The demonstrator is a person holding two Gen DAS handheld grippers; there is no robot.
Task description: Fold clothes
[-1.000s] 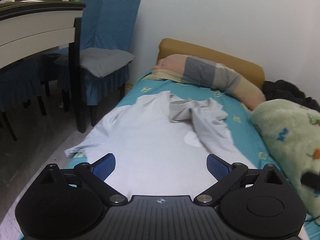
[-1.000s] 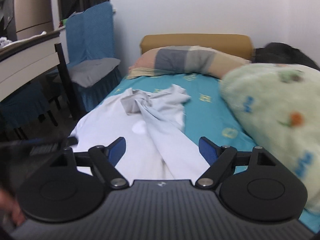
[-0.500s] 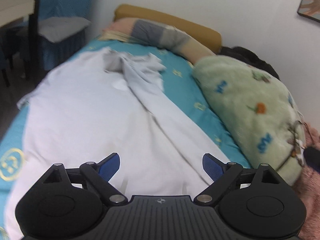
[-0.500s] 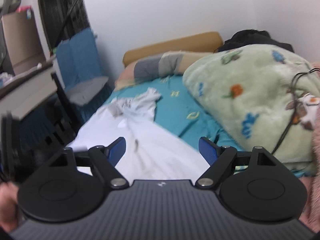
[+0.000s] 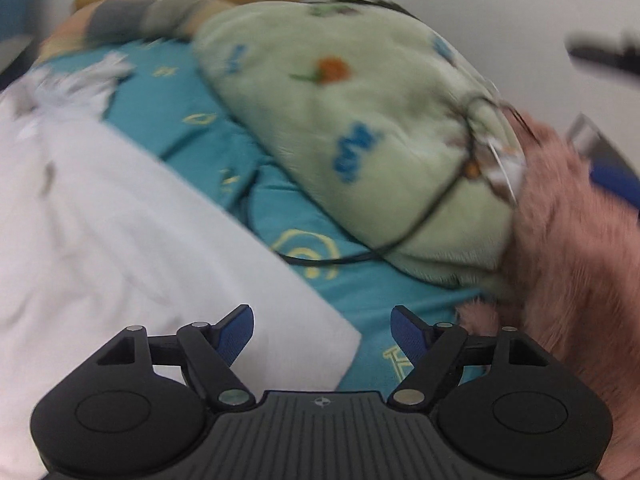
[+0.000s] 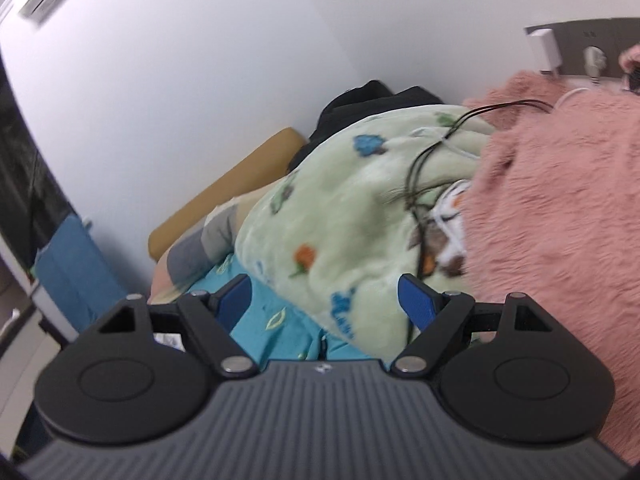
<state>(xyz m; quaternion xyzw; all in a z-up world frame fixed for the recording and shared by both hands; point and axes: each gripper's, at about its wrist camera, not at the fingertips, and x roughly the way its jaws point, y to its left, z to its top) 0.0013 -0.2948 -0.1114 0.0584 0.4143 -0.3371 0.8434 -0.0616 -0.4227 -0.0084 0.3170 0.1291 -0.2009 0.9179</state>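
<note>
White garment lies spread flat on a teal bedsheet, filling the left of the left wrist view, its lower right corner just ahead of the left gripper. That gripper's blue-padded jaws are closing with the corner between them, pads not pressing it. A thin black cable crosses the sheet to a pale green fleece blanket, which touches a pink fluffy blanket. The right gripper, tilted, points at both blankets, jaws apart and empty.
</note>
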